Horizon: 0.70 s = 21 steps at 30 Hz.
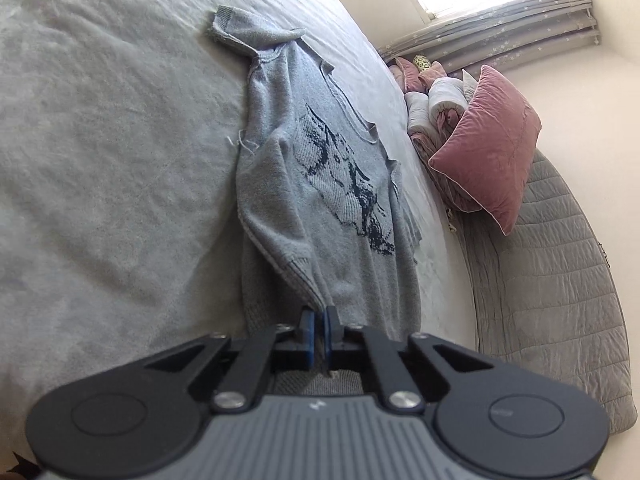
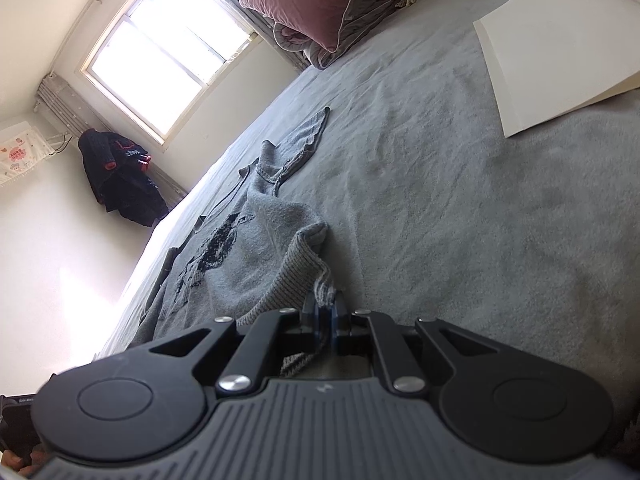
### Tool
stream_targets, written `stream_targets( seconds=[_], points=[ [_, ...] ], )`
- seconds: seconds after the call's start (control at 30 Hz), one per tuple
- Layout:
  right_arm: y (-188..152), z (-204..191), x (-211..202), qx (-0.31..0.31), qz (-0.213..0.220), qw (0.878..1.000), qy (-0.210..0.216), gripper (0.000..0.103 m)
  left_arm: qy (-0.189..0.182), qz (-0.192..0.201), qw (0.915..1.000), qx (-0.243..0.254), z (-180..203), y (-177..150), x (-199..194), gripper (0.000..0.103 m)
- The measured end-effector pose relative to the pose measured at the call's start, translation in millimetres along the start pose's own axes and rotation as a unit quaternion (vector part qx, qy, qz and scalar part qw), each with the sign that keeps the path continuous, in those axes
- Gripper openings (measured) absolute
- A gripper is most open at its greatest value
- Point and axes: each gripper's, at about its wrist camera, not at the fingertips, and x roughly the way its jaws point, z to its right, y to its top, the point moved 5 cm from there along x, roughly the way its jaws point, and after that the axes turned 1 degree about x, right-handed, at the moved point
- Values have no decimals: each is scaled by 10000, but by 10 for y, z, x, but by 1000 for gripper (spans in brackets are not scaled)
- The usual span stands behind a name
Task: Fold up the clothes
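One grey sweater [image 1: 320, 184] on one bed [image 1: 112, 152], two grippers, one pink pillow [image 1: 488, 144], one white paper sheet [image 2: 556, 48], one window [image 2: 160, 52], one dark hanging coat [image 2: 120, 176]

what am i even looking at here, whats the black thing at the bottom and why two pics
The black thing is a hand-held two-finger gripper; a person holds one in each hand, each with a camera looking along its fingers. One picture is from the left gripper, the other from the right gripper. Both are closed, pinching the ribbed edge of a grey sweater with a dark print, spread on a grey bed. A pink pillow and a cream sheet of paper also lie on the bed.
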Motion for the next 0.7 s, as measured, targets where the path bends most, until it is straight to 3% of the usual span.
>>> stream_targets(
  seconds=[0.3,0.57,0.7],
  points=[
    [132,-214,-260,-139,187,9997,-26,6,594,-69,9982,-26,-423,121,-498,3],
    [228,-358,-466,-492,214,9981,-303,6,555,-232,9974,390,-288,113,-669,3],
    [199,-301,-436,-579,-10,9968,-557,6,1058,-555,9895,814,-326,41,-596,3]
  ],
)
